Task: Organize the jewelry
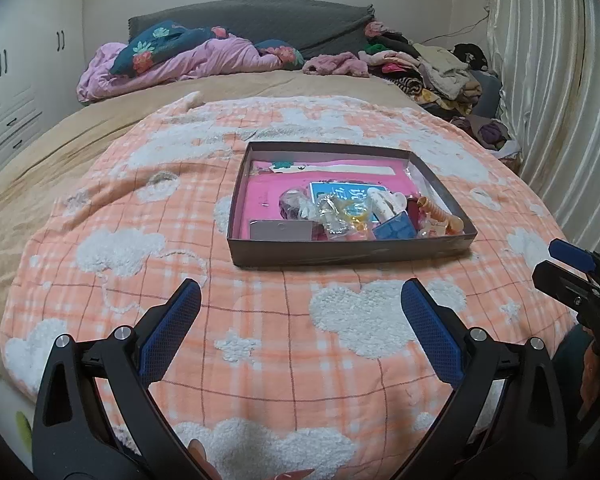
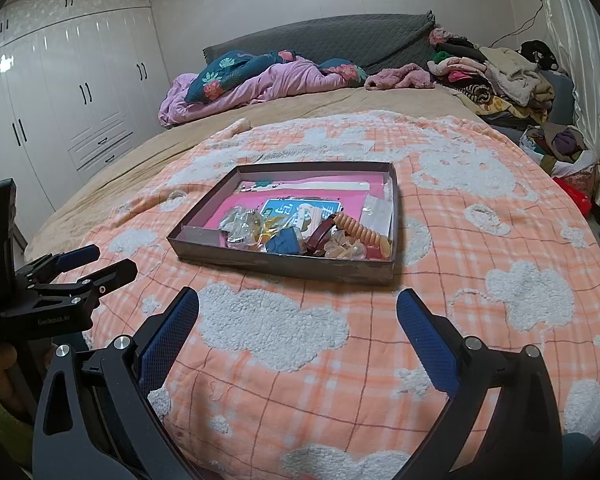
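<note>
A shallow dark cardboard box (image 1: 352, 252) (image 2: 279, 266) with a pink lining lies on an orange checked blanket (image 1: 259, 340) with white clouds. Its near right part holds a jumble of jewelry: clear packets (image 1: 332, 210) (image 2: 239, 228), an orange spiral band (image 1: 440, 212) (image 2: 364, 232), a small blue box (image 1: 394, 230) (image 2: 285, 242) and a grey card (image 1: 281, 230). My left gripper (image 1: 300, 292) (image 2: 115, 260) hovers open and empty just short of the box. My right gripper (image 2: 297, 298) (image 1: 544, 260) is open and empty too, in front of the box's near right side.
At the head of the bed lie a pink duvet (image 2: 259, 84) and a grey headboard (image 2: 340, 40). A pile of clothes (image 2: 500, 76) fills the far right corner beside a curtain (image 1: 560, 100). White wardrobes (image 2: 59, 100) stand on the left.
</note>
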